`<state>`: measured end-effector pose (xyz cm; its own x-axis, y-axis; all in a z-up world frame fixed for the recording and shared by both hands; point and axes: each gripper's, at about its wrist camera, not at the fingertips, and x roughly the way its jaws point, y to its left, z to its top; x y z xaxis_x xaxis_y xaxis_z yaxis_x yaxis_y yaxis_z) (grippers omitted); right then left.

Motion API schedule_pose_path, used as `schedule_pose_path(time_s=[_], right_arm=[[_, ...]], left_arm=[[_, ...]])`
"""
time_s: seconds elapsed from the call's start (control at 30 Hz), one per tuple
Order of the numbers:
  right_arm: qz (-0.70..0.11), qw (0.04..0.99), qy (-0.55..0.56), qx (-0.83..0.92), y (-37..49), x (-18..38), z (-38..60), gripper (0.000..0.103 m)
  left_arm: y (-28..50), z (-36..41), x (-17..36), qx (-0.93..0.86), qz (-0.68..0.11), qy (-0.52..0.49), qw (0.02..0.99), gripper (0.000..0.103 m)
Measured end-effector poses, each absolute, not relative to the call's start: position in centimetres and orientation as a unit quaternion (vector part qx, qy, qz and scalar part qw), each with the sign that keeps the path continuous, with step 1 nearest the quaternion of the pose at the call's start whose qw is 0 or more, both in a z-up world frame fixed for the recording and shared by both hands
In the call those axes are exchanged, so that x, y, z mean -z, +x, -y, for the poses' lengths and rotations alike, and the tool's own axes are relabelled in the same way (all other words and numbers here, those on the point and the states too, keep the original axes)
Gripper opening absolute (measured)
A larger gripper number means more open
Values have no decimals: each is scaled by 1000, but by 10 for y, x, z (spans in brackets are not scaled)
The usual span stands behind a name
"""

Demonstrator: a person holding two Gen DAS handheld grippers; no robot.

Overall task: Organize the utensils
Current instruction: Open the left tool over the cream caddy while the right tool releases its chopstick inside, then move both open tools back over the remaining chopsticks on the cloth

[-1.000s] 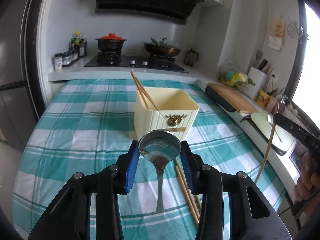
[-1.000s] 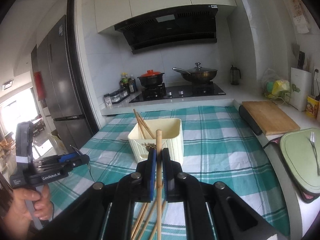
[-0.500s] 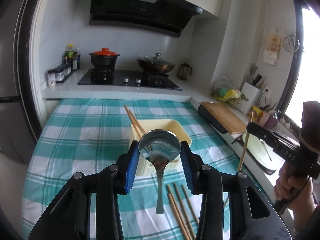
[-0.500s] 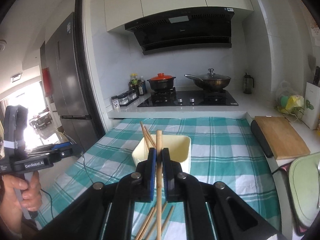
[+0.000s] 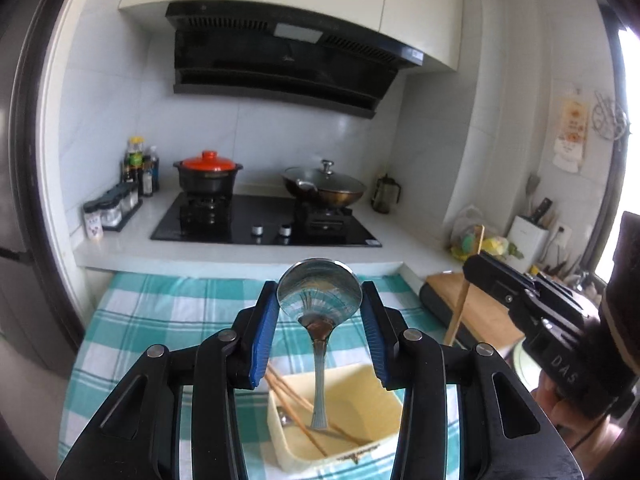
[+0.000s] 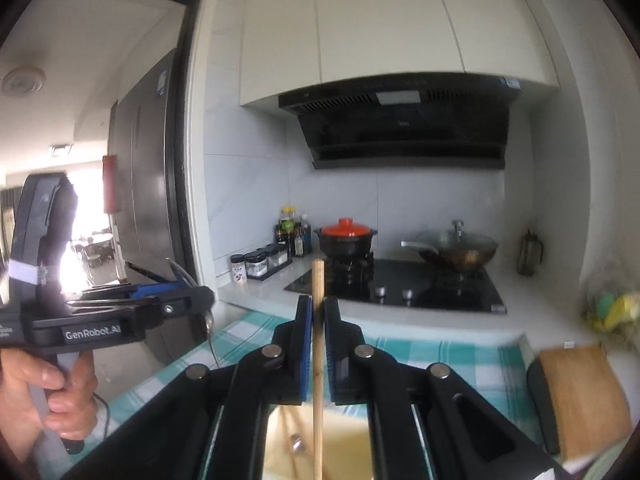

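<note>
My left gripper (image 5: 319, 322) is shut on a steel spoon (image 5: 319, 300), bowl up between the blue pads, handle hanging down into the cream utensil box (image 5: 384, 390). Two chopsticks (image 5: 298, 404) lean inside that box. My right gripper (image 6: 317, 340) is shut on a single wooden chopstick (image 6: 317, 360), held upright above the box (image 6: 344, 452). In the left wrist view the right gripper (image 5: 478, 268) shows at the right with its chopstick (image 5: 466, 288). The right wrist view shows the left gripper (image 6: 200, 300) at the left, held by a hand (image 6: 44, 392).
A teal checked cloth (image 5: 160, 312) covers the table. Behind it the counter holds a hob (image 5: 264, 224), a red-lidded pot (image 5: 208, 172), a lidded wok (image 5: 324, 188) and spice jars (image 5: 112, 208). A wooden cutting board (image 6: 580, 392) lies to the right. A fridge (image 6: 148, 184) stands left.
Both grippers rose and moved forward over the box, each keeping its utensil. The spoon handle now hangs inside the box; the loose chopsticks on the cloth have left view.
</note>
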<state>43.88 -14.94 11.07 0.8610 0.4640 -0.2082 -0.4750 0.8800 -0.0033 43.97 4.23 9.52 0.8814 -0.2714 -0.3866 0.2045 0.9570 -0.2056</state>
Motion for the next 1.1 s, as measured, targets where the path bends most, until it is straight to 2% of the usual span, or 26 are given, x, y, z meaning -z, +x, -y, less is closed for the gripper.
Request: schedule_pose_path(time_s=[0.13, 0.33, 0.43, 0.47, 0.53, 0.6, 0.7, 0.9, 1.1], right_arm=[[-115, 962, -48, -244, 480, -85, 138, 6], [-227, 942, -43, -243, 531, -19, 139, 6], [-282, 930, -21, -236, 548, 10, 146, 8], [-299, 926, -16, -232, 551, 17, 149, 9], [-317, 922, -7, -222, 549, 27, 155, 28], [-315, 924, 6, -216, 540, 27, 164, 42], [-311, 926, 8, -214, 514, 23, 177, 45], [-351, 915, -29, -198, 453, 29, 190, 50], [-409, 896, -46, -164, 349, 76, 204, 50]], left_arm=[[473, -37, -59, 126, -259, -95, 953, 41], [503, -27, 7, 129, -349, -94, 923, 42], [508, -24, 28, 121, -377, -97, 913, 45], [506, -25, 31, 120, -379, -99, 912, 51], [497, -29, 30, 116, -375, -98, 914, 56], [478, -34, 25, 115, -367, -89, 919, 69], [447, -42, 23, 107, -358, -67, 925, 81], [369, -49, 51, 83, -396, -2, 915, 85], [285, -38, 92, 56, -411, 22, 910, 88]])
